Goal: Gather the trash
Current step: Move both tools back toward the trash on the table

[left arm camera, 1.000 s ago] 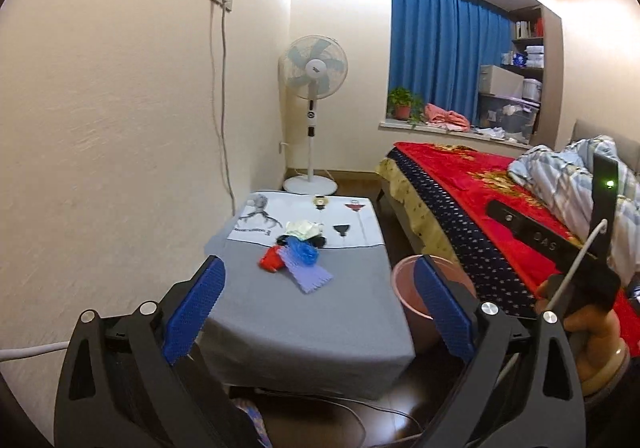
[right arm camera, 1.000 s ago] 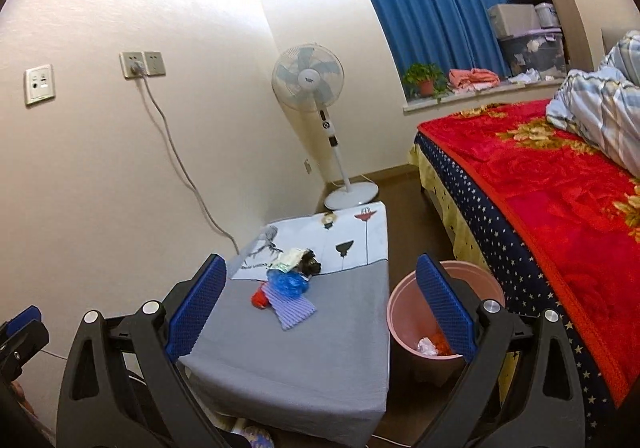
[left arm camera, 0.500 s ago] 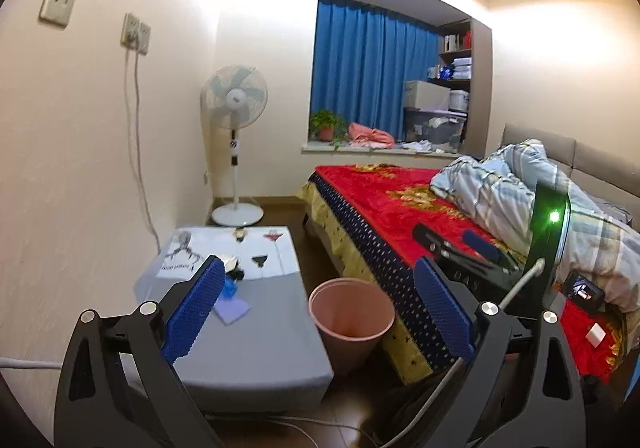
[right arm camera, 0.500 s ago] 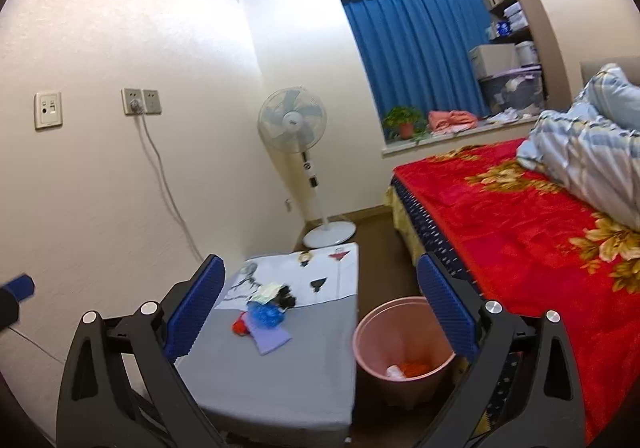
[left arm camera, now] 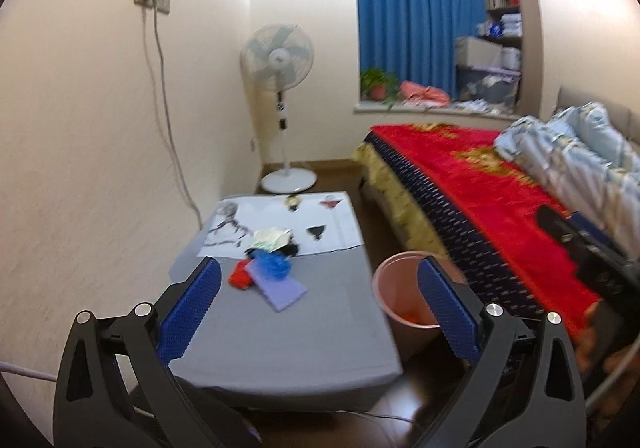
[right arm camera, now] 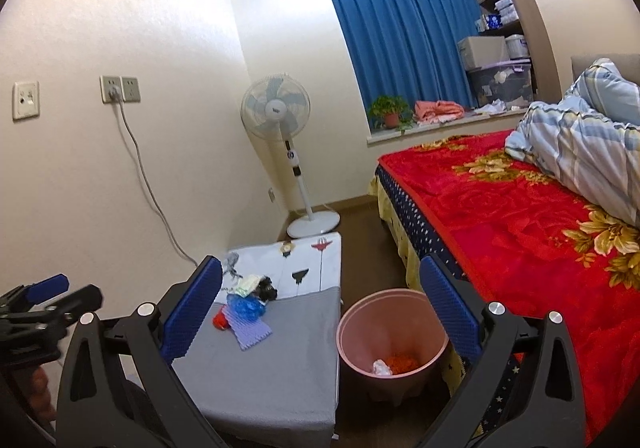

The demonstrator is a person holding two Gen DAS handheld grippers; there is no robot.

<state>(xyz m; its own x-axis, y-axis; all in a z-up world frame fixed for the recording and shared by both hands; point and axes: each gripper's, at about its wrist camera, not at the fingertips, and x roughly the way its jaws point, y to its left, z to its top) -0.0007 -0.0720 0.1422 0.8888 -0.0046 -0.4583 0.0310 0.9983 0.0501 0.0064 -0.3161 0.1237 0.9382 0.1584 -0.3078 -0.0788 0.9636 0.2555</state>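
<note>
Both hand-held grippers, left (left arm camera: 318,312) and right (right arm camera: 320,314), are seen spread apart, nothing gripped. A heap of crumpled trash, red, blue and lilac (left arm camera: 266,274), is noted mid-frame on the low grey-clothed table (left arm camera: 288,344), ahead and slightly left of each. The left gripper is judged nearer. The round pink plastic bin (right arm camera: 390,336) is seen lower centre, right of the table

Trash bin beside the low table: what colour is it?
The trash bin is pale pink, seen best in the right wrist view, which looks down into it.
</note>
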